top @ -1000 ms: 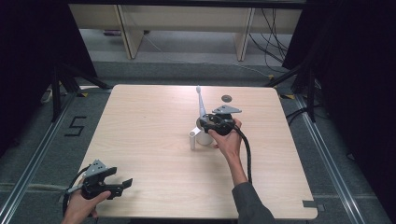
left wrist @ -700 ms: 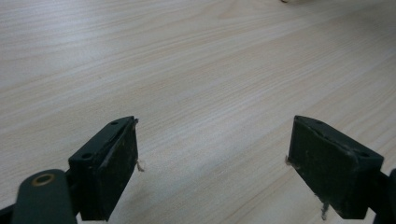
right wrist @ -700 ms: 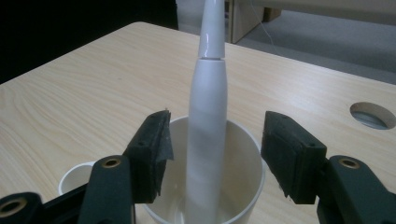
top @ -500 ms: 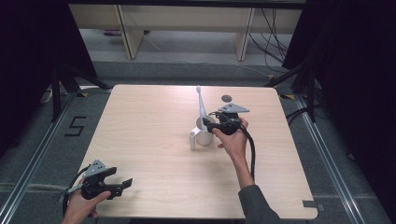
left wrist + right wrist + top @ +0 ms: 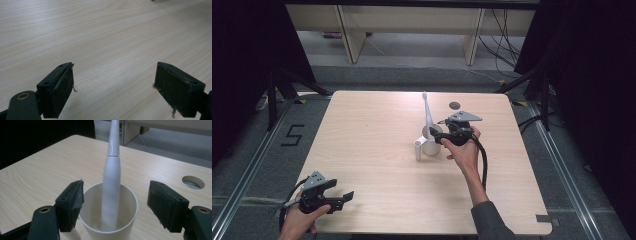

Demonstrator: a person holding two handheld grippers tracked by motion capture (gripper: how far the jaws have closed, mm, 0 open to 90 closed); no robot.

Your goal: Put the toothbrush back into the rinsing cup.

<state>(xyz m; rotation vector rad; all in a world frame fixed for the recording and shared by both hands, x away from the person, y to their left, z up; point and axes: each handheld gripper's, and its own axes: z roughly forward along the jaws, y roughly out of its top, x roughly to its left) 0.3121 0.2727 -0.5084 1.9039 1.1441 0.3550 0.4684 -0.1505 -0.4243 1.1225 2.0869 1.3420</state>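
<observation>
A white cup [image 5: 431, 146] stands mid-table with a white electric toothbrush [image 5: 427, 112] leaning upright in it. My right gripper [image 5: 435, 134] is at the cup's right side. In the right gripper view the cup [image 5: 110, 220] and toothbrush [image 5: 111, 187] sit between the jaws of that gripper [image 5: 117, 192]. These jaws have just been opening; they are open and the right pad is well off the rim. My left gripper [image 5: 343, 198] rests near the table's front left corner. Its own view shows it [image 5: 113, 92] open over bare wood, holding nothing.
A small white cylinder [image 5: 417, 149] stands just left of the cup. A round cable hole [image 5: 454, 105] [image 5: 193, 182] sits in the table [image 5: 372, 145] behind the cup. Dark frames and cables surround the table.
My right hand has drawn back a little to the right of the cup and its jaws have widened. The toothbrush, the cup and my left gripper have stayed put.
</observation>
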